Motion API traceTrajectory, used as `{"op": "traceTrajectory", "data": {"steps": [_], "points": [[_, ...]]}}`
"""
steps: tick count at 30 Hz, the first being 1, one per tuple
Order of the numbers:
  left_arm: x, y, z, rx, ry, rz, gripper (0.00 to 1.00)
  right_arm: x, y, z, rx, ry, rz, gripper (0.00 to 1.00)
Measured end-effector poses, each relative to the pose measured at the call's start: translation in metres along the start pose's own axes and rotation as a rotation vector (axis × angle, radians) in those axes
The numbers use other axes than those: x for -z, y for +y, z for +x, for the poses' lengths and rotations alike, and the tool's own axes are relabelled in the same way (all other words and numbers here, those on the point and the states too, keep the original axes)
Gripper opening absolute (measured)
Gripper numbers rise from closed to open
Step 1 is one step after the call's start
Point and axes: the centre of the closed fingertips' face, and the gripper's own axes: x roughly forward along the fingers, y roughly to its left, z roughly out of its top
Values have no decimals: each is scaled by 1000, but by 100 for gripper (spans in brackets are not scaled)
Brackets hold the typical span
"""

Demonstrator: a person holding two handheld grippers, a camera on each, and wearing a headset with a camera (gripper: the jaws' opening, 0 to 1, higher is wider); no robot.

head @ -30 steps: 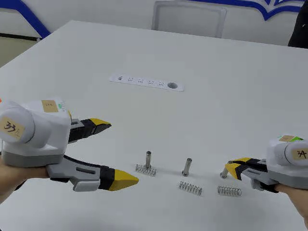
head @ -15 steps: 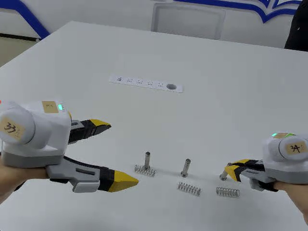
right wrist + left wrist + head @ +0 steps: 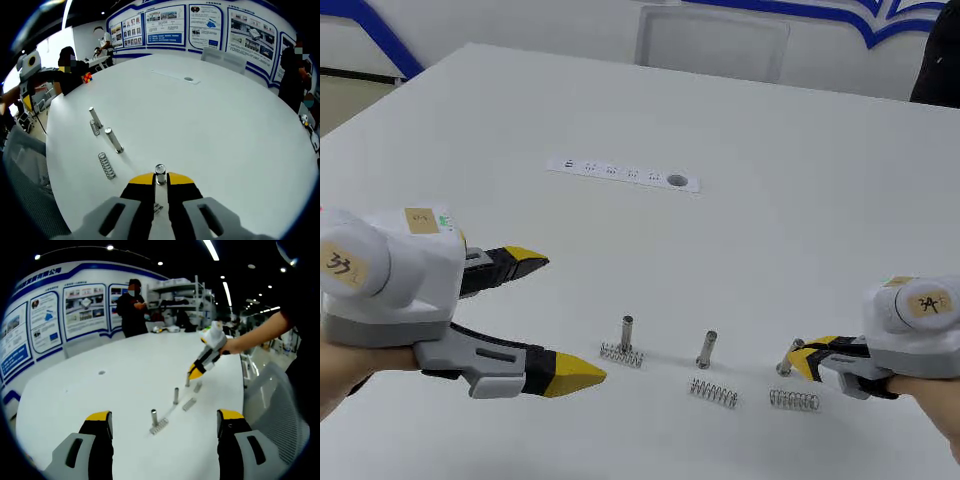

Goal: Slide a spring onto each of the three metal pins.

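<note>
The left gripper (image 3: 555, 318) at nine o'clock gapes wide, empty. The left pin (image 3: 627, 332), middle pin (image 3: 708, 347) and right pin (image 3: 786, 360) stand upright, with left spring (image 3: 621, 353), middle spring (image 3: 713, 392) and right spring (image 3: 794, 400) lying at their six o'clock. The right gripper (image 3: 802, 357) at three o'clock pinches the right pin.

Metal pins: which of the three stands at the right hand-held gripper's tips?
The rightmost pin in head view; the middle pin and left pin stand clear.
</note>
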Motion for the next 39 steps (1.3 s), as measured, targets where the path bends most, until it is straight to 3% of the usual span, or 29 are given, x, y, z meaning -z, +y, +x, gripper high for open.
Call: {"op": "traceTrajectory", "data": {"steps": [12, 15, 21, 24, 28, 34, 35, 39], "points": [[4, 0, 3, 1, 9, -7, 88, 7, -4, -7, -8, 0, 5, 18], [6, 1, 3, 1, 18, -6, 88, 12, -8, -10, -29, 4, -32, 20], [9, 0, 5, 1, 23, -14, 88, 29, 20, -17, -233, 43, -244, 24], [10, 0, 6, 4, 25, -17, 88, 39, 20, -14, -246, 78, -335, 24], [11, -1, 6, 6, 34, -19, 88, 49, 16, -4, -248, 114, -348, 24], [14, 1, 3, -1, 50, -21, 88, 50, 24, 3, -300, 114, -337, 23], [14, 1, 2, -2, 50, -21, 88, 46, 28, 4, -320, 83, -332, 22], [17, 3, 1, -7, 60, -25, 88, 50, 25, -1, -343, 101, -376, 21]]}}
